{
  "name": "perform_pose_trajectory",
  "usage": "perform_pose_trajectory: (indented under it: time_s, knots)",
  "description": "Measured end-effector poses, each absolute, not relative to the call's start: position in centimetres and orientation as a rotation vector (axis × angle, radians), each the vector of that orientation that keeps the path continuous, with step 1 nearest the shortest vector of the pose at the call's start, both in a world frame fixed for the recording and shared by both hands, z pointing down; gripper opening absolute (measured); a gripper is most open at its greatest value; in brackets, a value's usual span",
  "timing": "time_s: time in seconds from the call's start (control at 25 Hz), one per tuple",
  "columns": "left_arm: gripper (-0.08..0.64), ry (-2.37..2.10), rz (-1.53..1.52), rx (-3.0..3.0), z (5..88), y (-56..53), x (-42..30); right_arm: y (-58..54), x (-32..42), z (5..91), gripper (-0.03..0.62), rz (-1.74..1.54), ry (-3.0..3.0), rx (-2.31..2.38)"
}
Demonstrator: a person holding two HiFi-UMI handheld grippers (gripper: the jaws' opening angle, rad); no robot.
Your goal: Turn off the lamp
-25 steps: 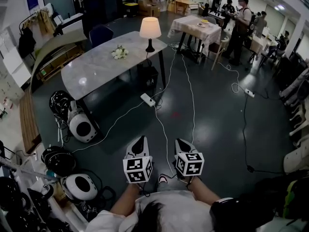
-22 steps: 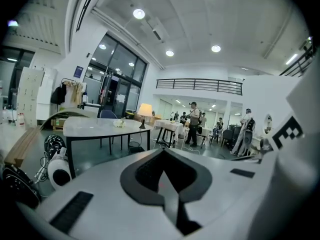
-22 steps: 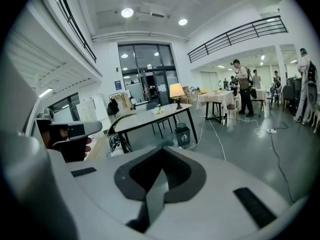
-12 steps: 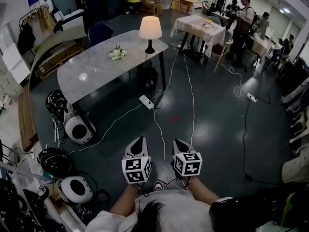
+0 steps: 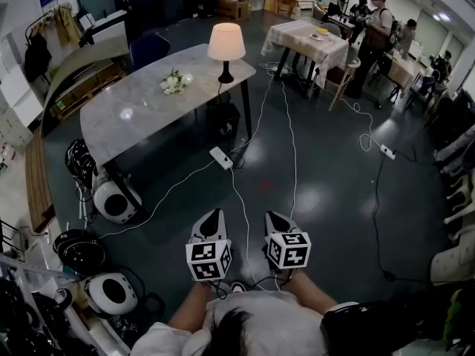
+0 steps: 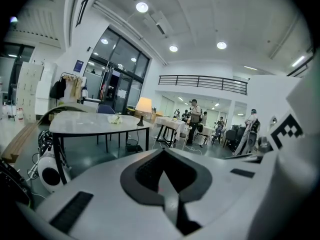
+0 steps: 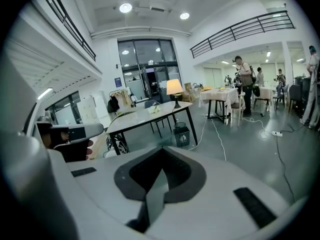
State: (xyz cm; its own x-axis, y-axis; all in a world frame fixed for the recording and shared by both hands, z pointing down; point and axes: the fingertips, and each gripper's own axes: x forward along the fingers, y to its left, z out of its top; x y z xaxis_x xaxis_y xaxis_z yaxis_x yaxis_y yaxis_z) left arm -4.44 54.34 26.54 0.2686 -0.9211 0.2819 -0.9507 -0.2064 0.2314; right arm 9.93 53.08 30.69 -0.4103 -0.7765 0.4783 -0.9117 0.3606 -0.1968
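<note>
The lamp [image 5: 226,44] is lit, with a cream shade and a dark base. It stands at the right end of a grey marble table [image 5: 133,117], far ahead of me. It also appears small and distant as the lamp [image 6: 144,106] in the left gripper view and the lamp [image 7: 174,89] in the right gripper view. My left gripper [image 5: 213,219] and right gripper [image 5: 275,219] are held side by side close to my body, over the dark floor. Both point toward the table, and both are shut with nothing in them.
White flowers [image 5: 174,82] lie on the table. A black bin [image 5: 223,119] stands under it. A power strip [image 5: 220,157] and white cables cross the floor ahead. Round white machines [image 5: 111,199] sit at the left. A cloth-covered table [image 5: 304,39] and people [image 5: 375,28] are at the back right.
In the head view the table, lamp and floor items have drifted slightly left as I move. Both grippers keep the same pose and stay shut.
</note>
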Motion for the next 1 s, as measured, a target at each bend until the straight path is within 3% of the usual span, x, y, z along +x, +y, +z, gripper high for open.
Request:
perform_pose_trajectory:
  time_s: [0.48, 1.0]
  knots:
    - [0.006, -1.662, 0.162, 2.195, 27.7, 50.8, -3.6, 50.6, 10.4, 32.9, -0.002, 0.709, -2.276, 1.495]
    - [0.006, -1.623, 0.162, 2.227, 28.1, 39.7, -5.7, 39.9, 7.6, 32.2, -0.002, 0.686, -2.274, 1.540]
